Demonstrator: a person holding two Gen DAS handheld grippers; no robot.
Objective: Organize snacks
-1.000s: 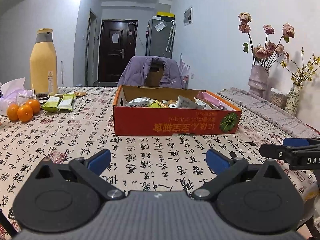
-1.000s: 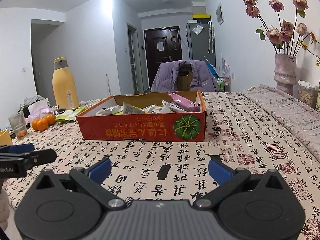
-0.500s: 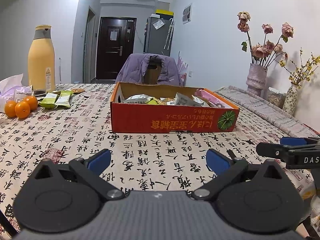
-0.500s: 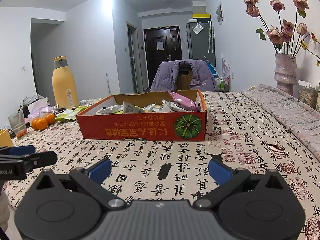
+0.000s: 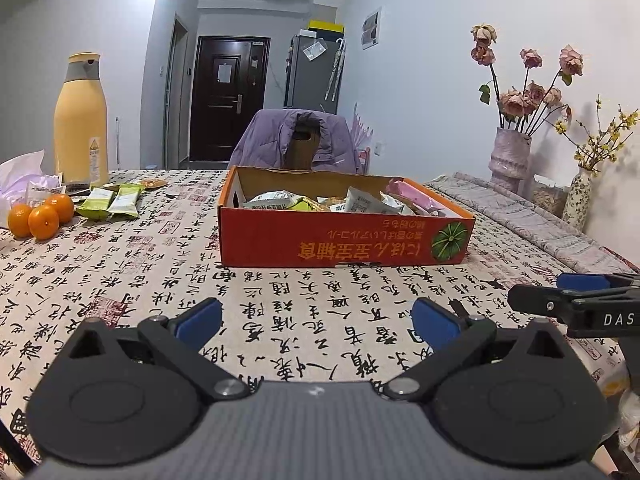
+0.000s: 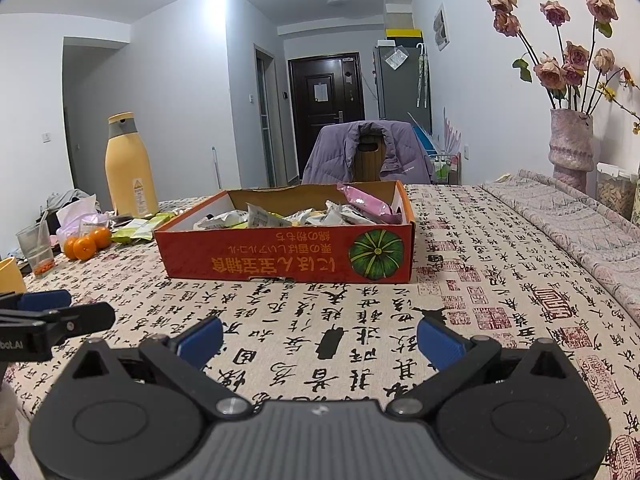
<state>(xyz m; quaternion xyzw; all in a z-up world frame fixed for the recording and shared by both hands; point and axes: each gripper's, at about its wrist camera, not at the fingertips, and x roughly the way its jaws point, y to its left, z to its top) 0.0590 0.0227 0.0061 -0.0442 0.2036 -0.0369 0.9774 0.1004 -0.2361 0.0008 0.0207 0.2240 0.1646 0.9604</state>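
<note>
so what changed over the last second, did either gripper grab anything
No grab. The left gripper sank slightly toward the table, so the red snack box and yellow bottle sit a little higher in the left wrist view; its jaws stayed wide open and empty. The right gripper barely moved, also open and empty. The box, the green packets and the oranges stayed put.

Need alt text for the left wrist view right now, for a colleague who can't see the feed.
The open, empty left gripper hovers low over a calligraphy-print tablecloth, facing a red cardboard box filled with snack packets. Green snack packets, oranges and a yellow bottle sit far left; the right gripper shows at the right edge.
</note>
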